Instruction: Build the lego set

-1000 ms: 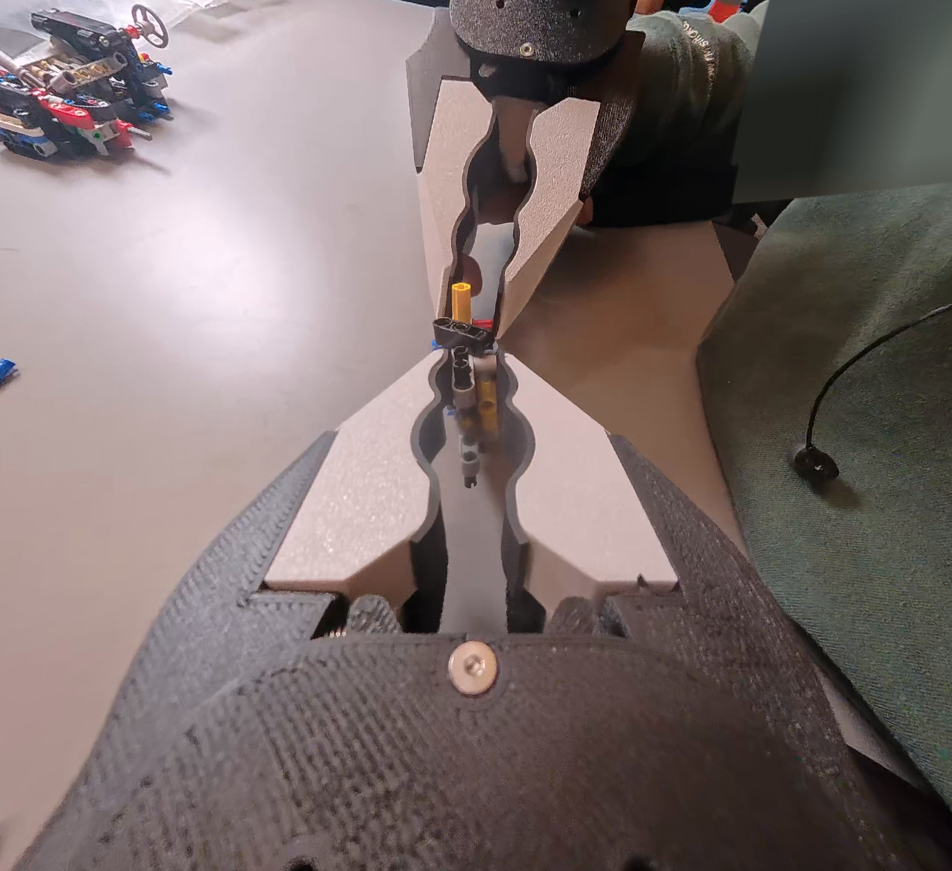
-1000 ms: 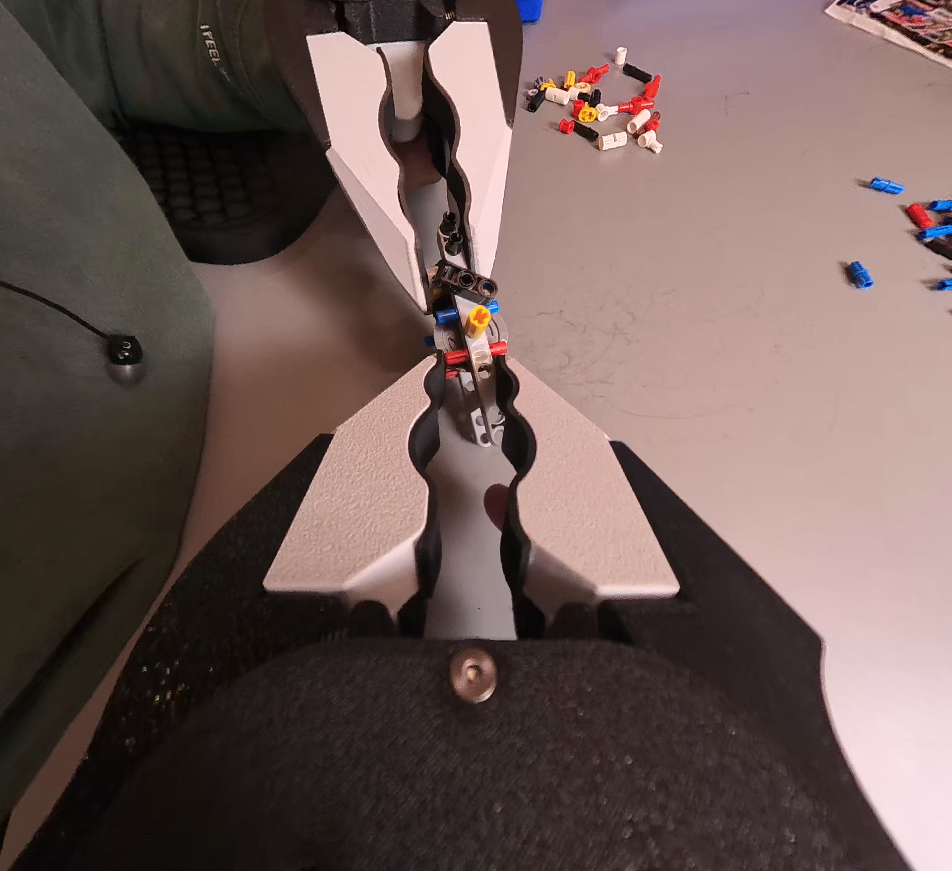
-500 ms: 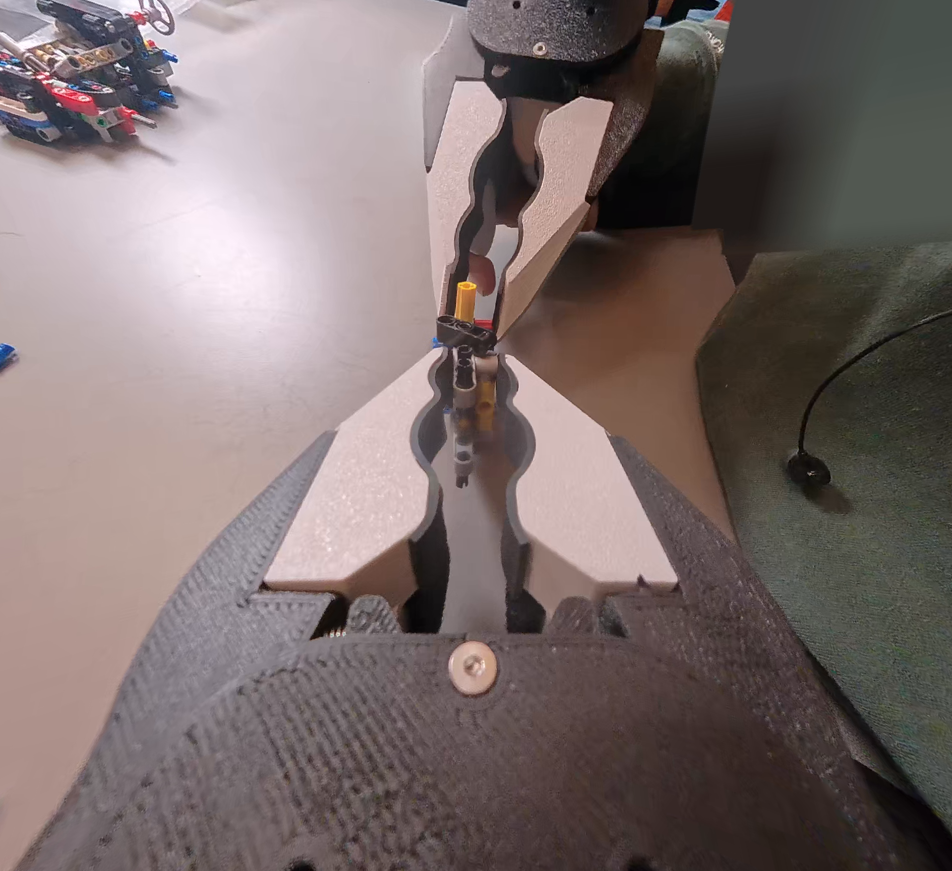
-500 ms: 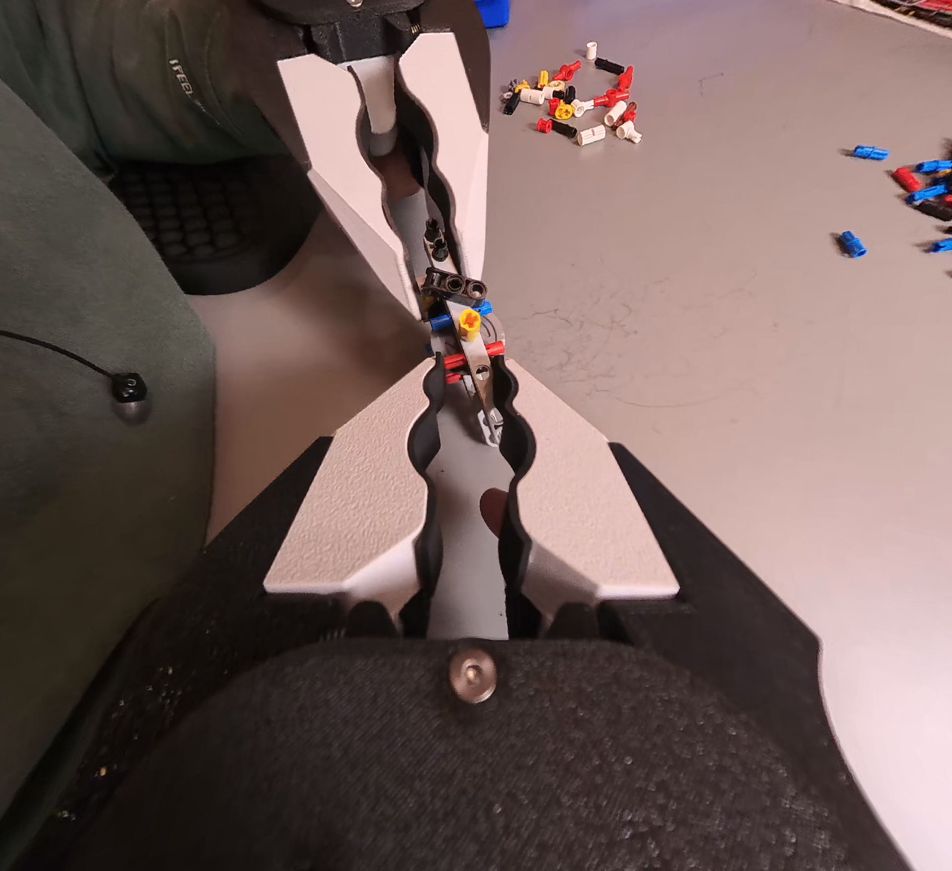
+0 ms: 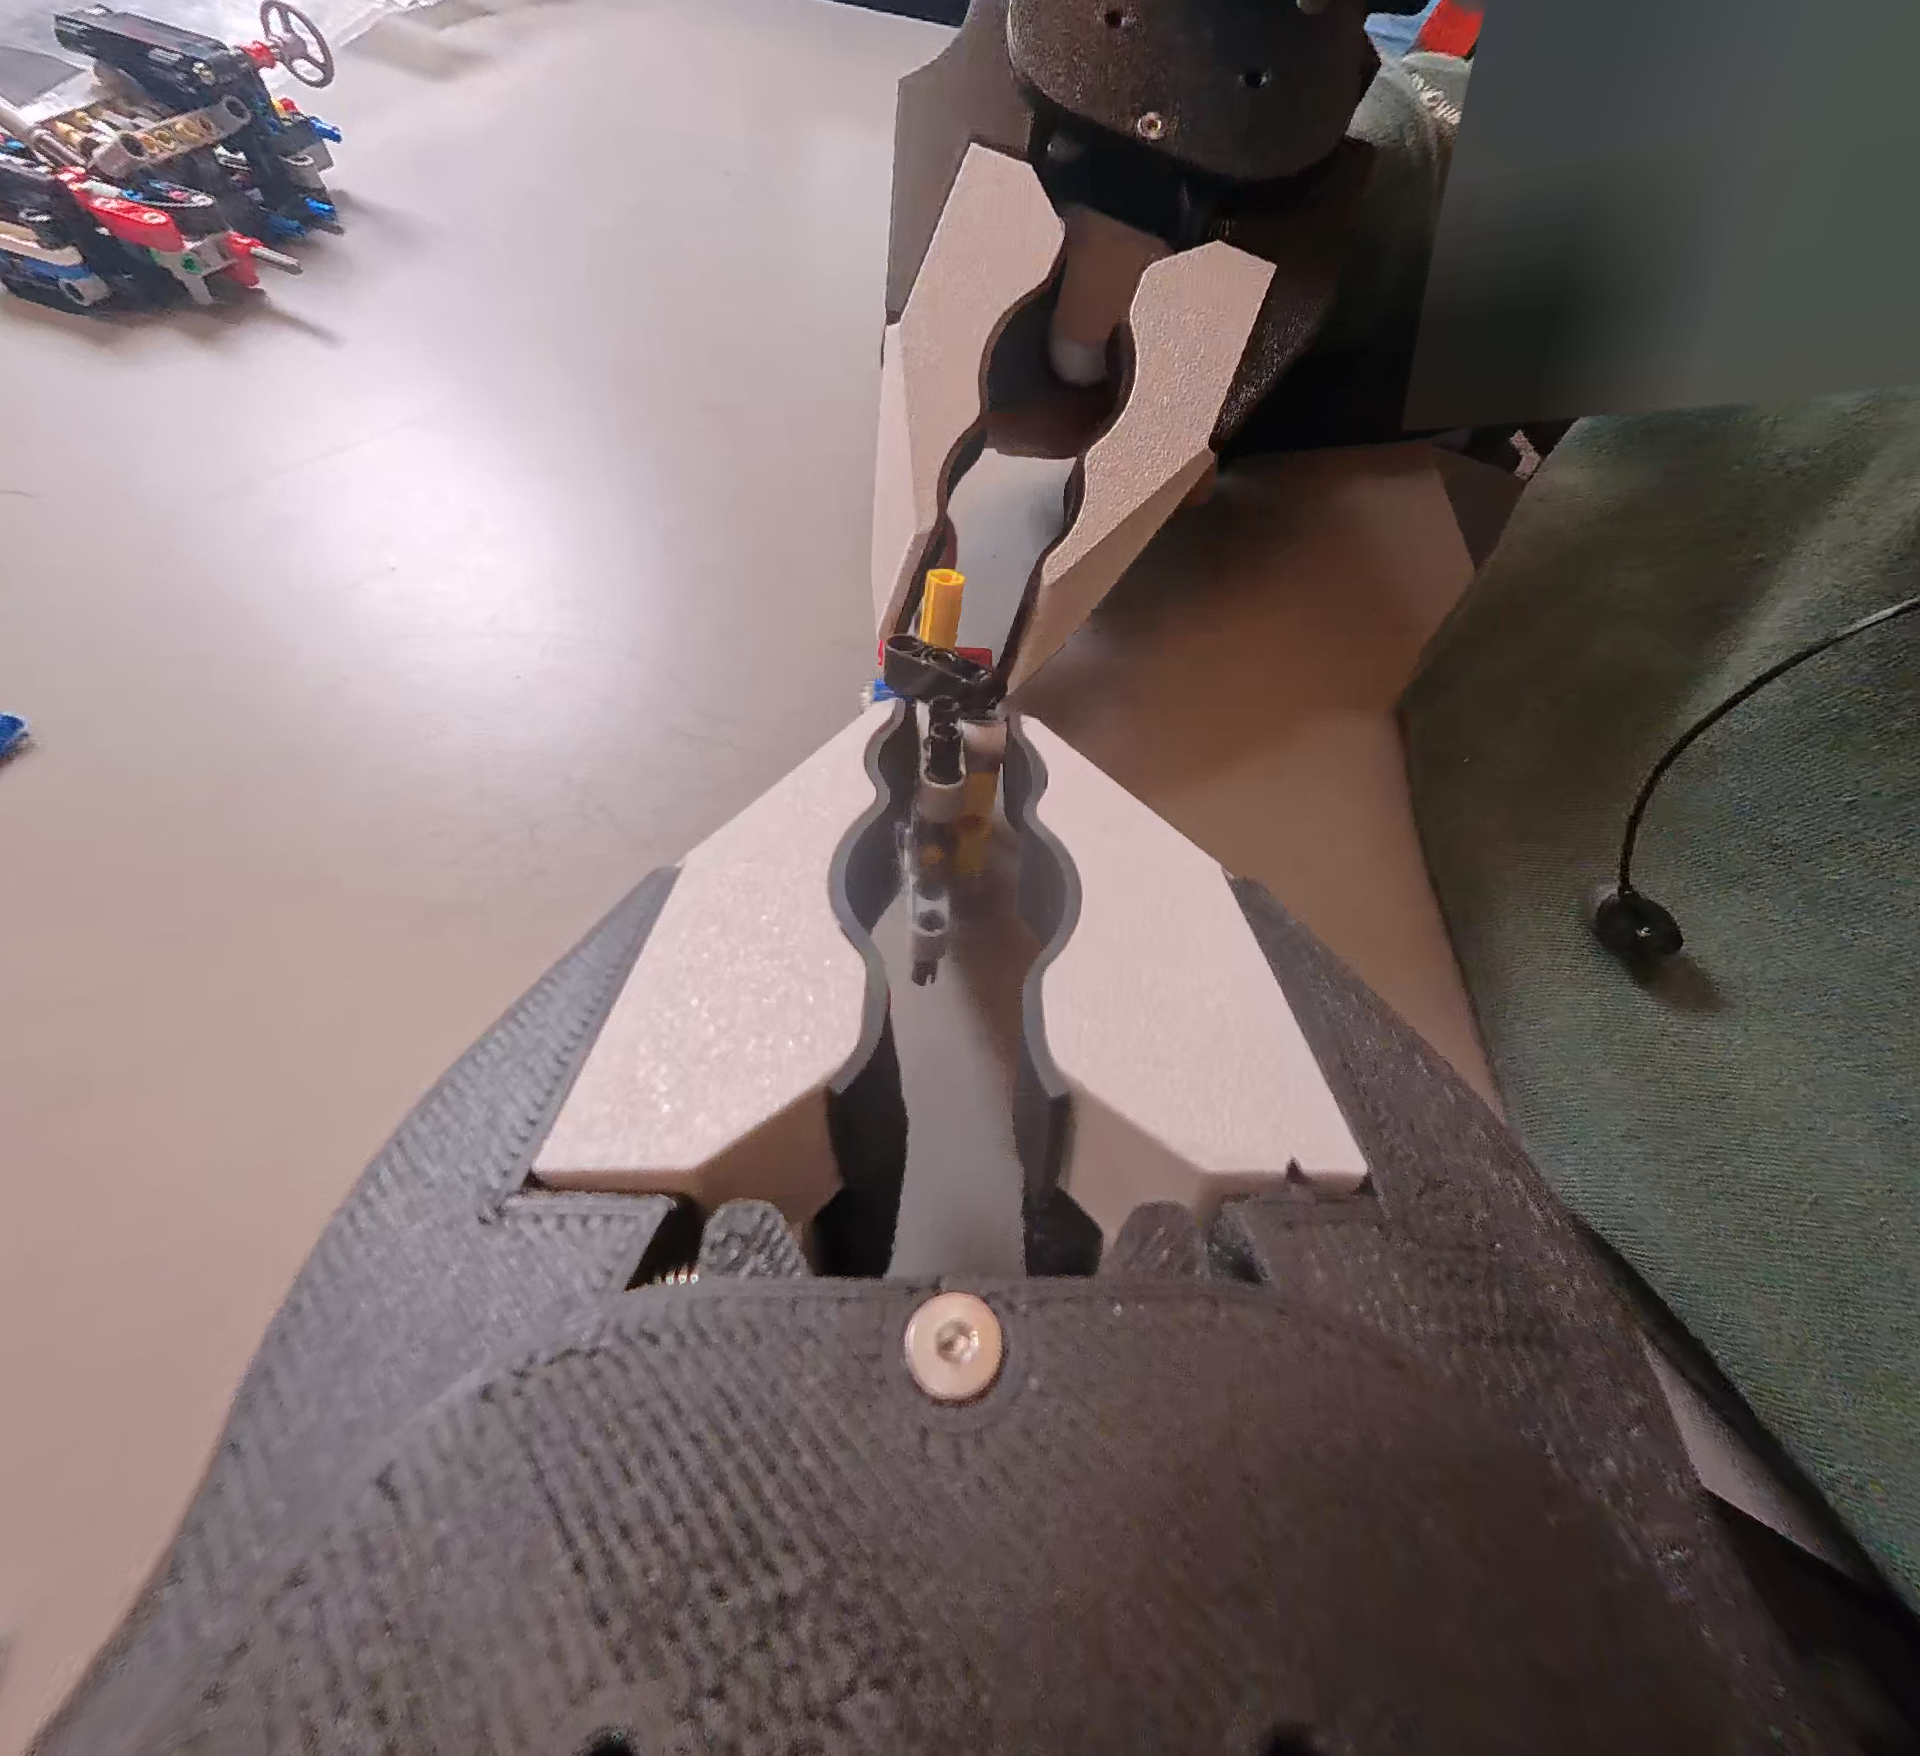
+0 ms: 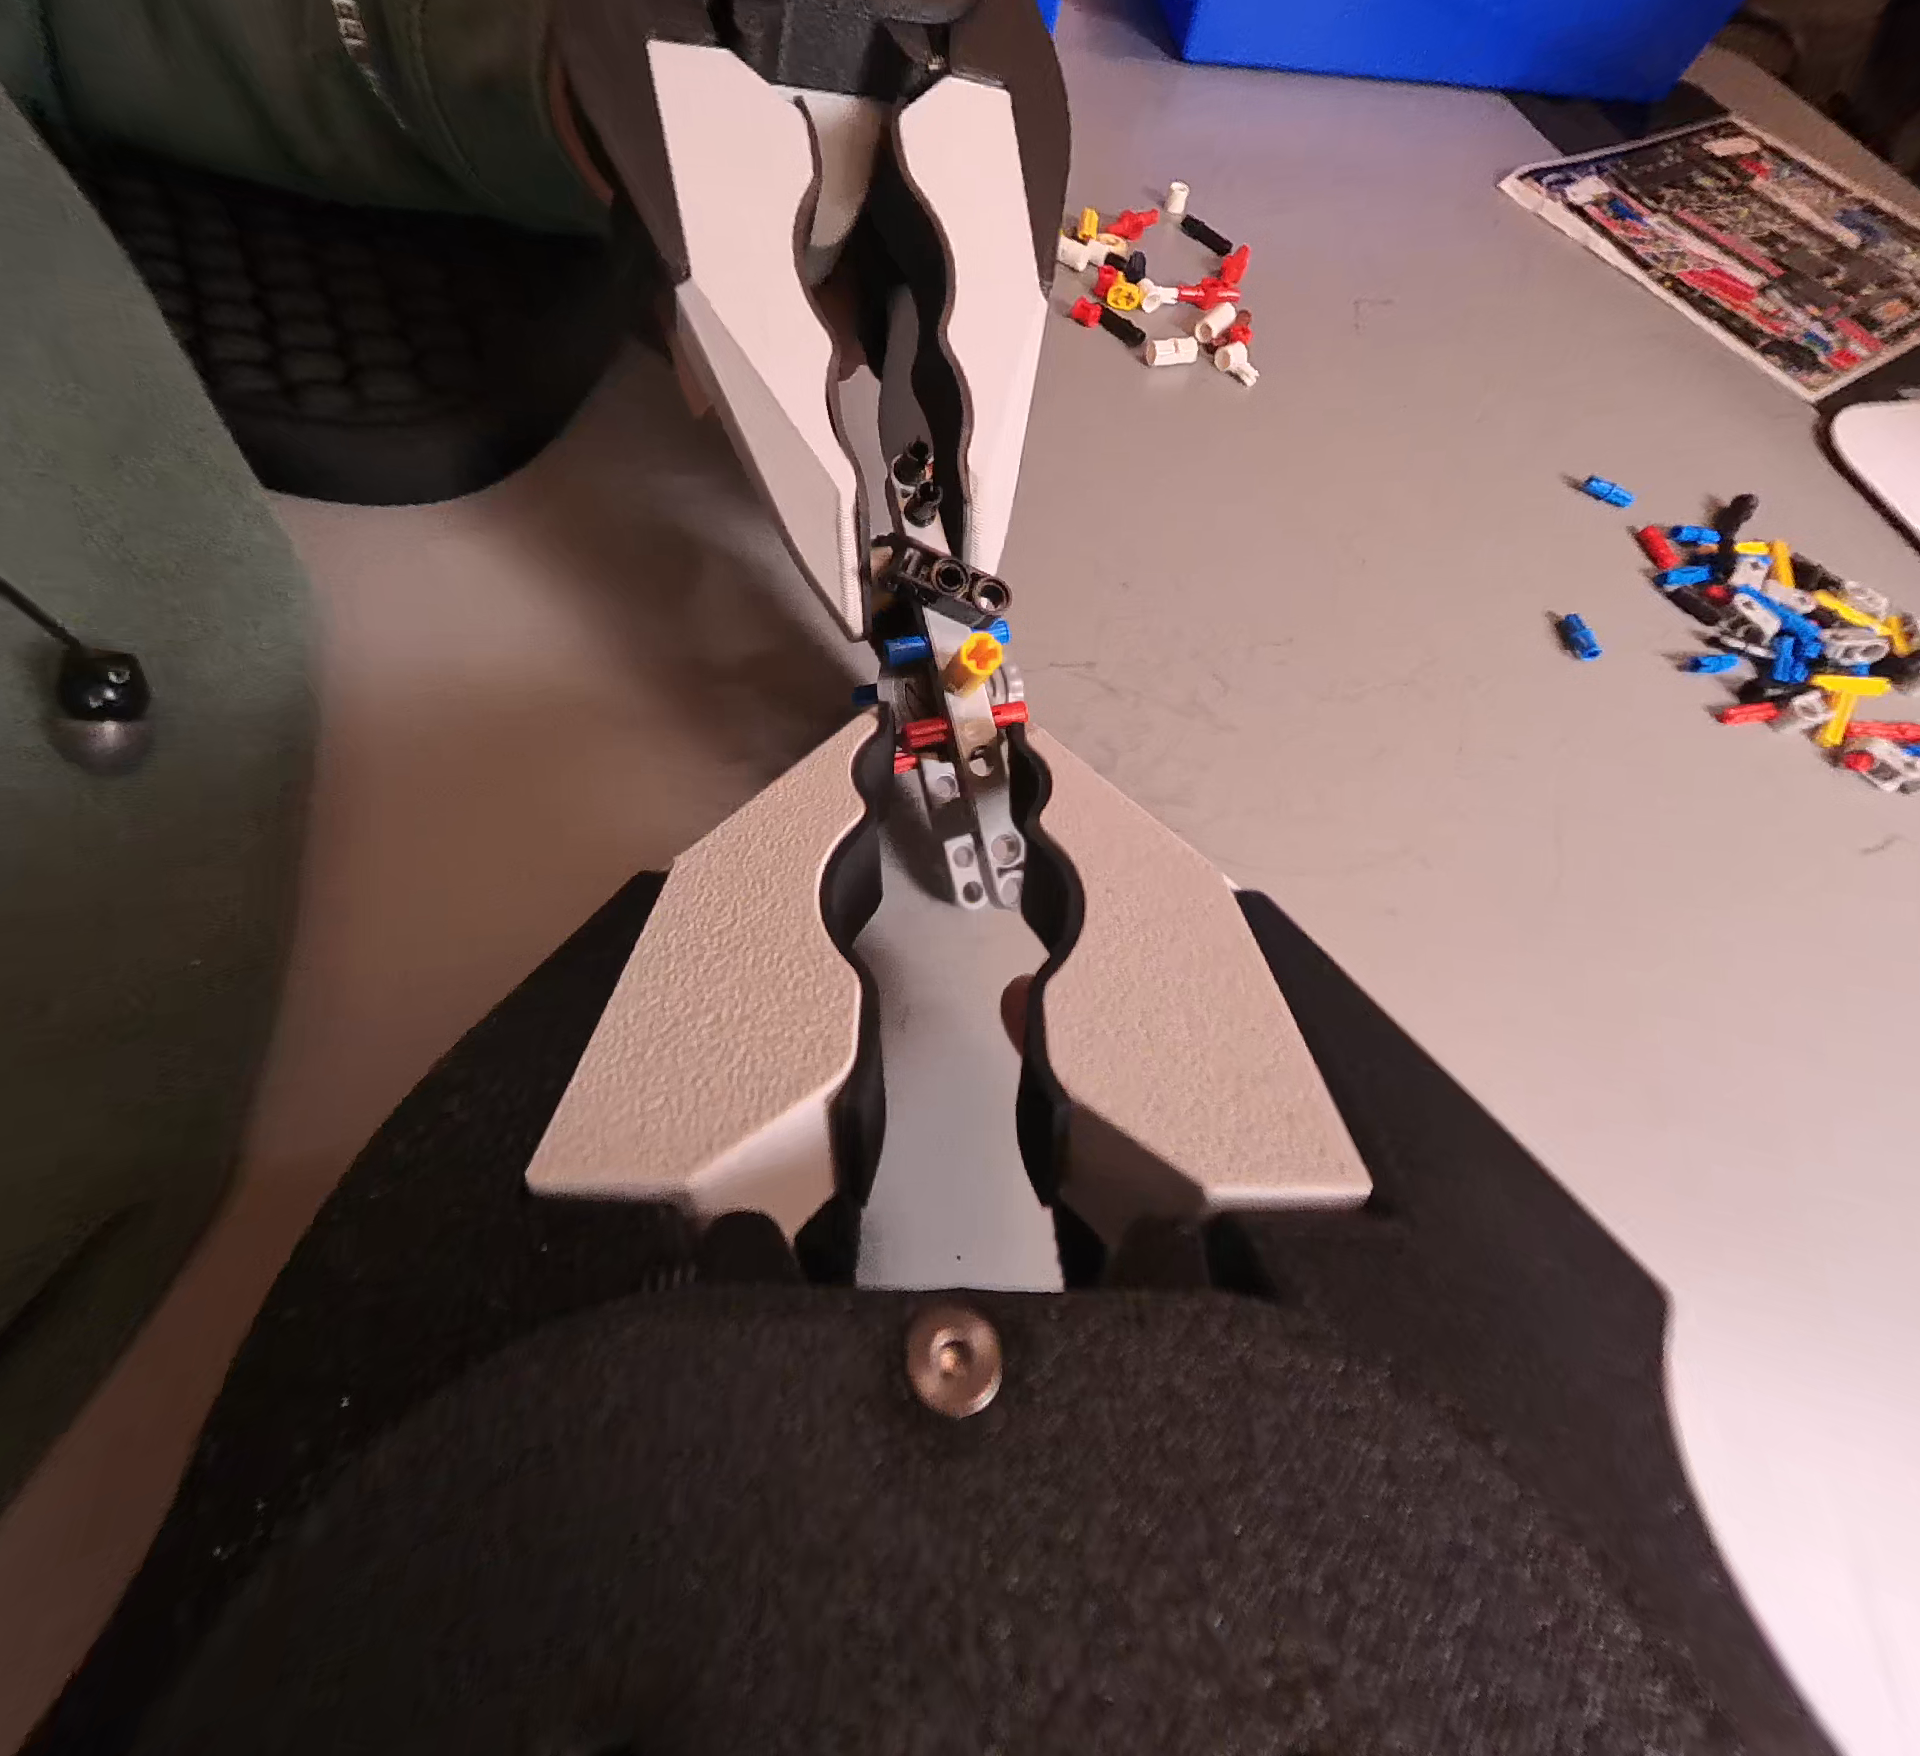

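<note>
Lego sub-assembly (image 6: 961,719) held in the air above the grey table (image 6: 1351,771), between two facing grippers. Right gripper (image 6: 951,750) clamped on its grey beams; left gripper (image 5: 940,740) clamped on the opposite end, beside the black beam (image 5: 938,667).

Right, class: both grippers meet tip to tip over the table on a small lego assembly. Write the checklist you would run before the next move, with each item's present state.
1. Left gripper shut on the small lego assembly: ok.
2. Right gripper shut on the assembly's grey beams: ok.
3. Black beam seated across the top of the assembly: cannot tell; the joint is too small to see.
4. Yellow axle in place, end showing: ok.
5. Assembly held clear of the table: ok.
6. Spare parts at hand: ok, two loose piles lie on the table.
</note>
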`<state>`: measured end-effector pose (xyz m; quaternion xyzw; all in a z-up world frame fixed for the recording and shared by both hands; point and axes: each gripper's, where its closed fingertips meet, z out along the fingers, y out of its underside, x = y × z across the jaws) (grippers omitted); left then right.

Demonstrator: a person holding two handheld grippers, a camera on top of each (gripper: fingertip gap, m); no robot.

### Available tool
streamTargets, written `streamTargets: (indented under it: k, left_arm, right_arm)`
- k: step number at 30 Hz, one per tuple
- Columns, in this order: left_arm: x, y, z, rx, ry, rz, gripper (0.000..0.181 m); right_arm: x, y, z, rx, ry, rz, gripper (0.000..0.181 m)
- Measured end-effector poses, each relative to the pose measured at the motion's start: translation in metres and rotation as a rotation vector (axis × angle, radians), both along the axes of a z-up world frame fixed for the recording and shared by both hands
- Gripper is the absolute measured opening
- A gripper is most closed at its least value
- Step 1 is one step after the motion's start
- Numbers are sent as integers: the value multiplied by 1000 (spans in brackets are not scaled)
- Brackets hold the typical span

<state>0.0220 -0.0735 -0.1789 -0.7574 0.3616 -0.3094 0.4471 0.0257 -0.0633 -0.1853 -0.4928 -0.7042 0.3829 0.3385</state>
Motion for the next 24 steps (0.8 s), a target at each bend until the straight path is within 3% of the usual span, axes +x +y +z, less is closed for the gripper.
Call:
streamTargets:
  k: [11, 24]
  left_arm:
    - [2, -1, 0, -10, -11, -8, 16]
    - [5, -2, 0, -1, -9, -19, 14]
  right_arm:
    - [1, -1, 0, 0, 11, 29, 18]
    - [7, -2, 1, -189, 10, 96, 18]
